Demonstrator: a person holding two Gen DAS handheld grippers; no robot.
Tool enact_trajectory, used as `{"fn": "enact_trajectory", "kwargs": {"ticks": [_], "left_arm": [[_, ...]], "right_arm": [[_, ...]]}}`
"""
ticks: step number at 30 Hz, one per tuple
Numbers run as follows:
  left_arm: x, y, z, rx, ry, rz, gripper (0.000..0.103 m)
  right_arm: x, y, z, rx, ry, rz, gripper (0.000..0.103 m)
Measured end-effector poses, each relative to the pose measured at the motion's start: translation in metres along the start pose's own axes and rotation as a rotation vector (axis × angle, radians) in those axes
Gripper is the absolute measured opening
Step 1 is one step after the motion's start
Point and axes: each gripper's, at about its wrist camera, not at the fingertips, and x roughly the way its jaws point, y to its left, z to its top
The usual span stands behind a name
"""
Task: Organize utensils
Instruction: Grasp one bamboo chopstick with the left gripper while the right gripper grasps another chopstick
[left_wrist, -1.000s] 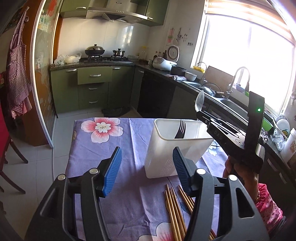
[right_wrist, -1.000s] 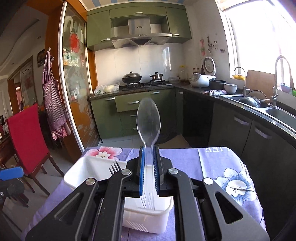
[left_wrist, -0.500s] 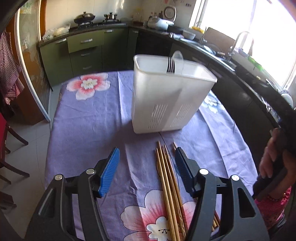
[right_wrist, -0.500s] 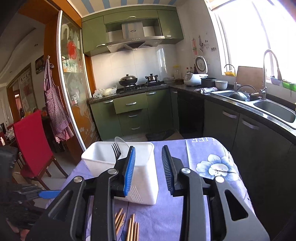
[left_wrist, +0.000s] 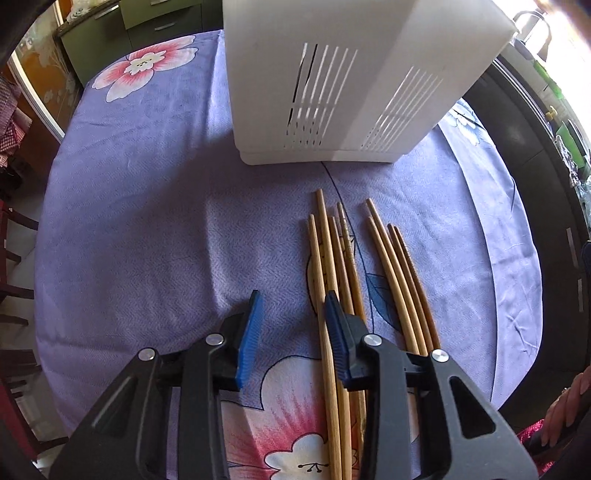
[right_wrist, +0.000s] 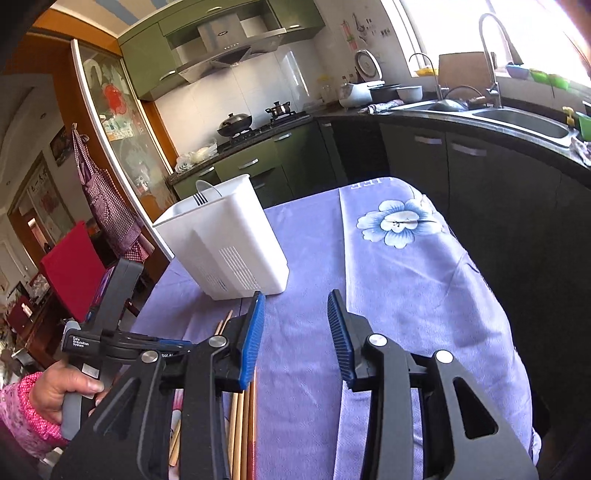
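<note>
Spoon (right_wrist: 207, 191) now binned (clear plastic, beside fork (right_wrist: 200, 199)).

Covered by a purple floral tablecloth (left_wrist: 140, 206), the table (right_wrist: 517, 369). Stood upright on the cloth toward the far side, a white slotted utensil holder (left_wrist: 332, 85) (fork tines and a pale spoon showing over its rim in the right wrist view). Lay flat just in front of it, a loose bunch of bamboo chopsticks (left_wrist: 369, 266), roughly parallel, tips toward the holder, not touching it.
</note>
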Motion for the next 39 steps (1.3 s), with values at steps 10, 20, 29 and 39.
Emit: {"fn": "enact_trajectory", "kwargs": {"ticks": [10, 20, 29, 39], "left_arm": [[0.005, -0.024, 0.001, 0.085, 0.006, 0.109, 0.025], [-0.005, -0.023, -0.004, 0.082, -0.011, 0.045, 0.006], [-0.098, -0.014, -0.04, 0.145, -0.306, 0.055, 0.006], [-0.137, -0.006, -0.071, 0.157, -0.457, 0.04, 0.006]], "right_arm": [[-0.001, -0.008, -0.003, 0.04, 0.018, 0.005, 0.037], [0.022, 0.006, -0.007, -0.033, 0.15, 0.041, 0.043], [0.095, 0.056, -0.027, -0.272, 0.364, 0.063, 0.031], [0.132, 0.07, -0.041, -0.357, 0.439, -0.026, 0.025]]}}
